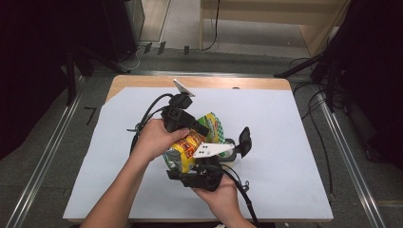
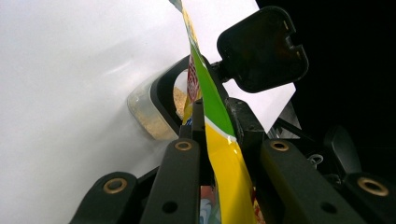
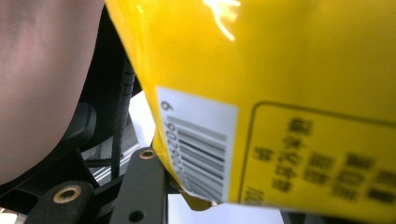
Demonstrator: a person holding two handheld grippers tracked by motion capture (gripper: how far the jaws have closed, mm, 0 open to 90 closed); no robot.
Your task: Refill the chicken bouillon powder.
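While both hands hover mid-table, left gripper point(image 2: 212, 121) is clamped on yellow-green snack bag point(image 1: 190, 145) top edge; right gripper point(image 3: 187, 186) pinches bag's bottom w/ barcode. Bag's held above white sheet point(image 1: 285, 142), beside open-lidded container point(image 2: 154, 109).

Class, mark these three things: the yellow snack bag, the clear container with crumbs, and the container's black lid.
yellow snack bag point(image 3: 299, 65), right gripper view, its plain yellow face
clear container point(image 2: 144, 114), left gripper view, its side wall
black lid point(image 2: 261, 49), left gripper view, its flat middle

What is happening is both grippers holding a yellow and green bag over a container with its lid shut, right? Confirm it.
Not quite. The container is open: its black lid stands flipped up, as the left gripper view shows. Both grippers, left and right, do hold the yellow and green bag.
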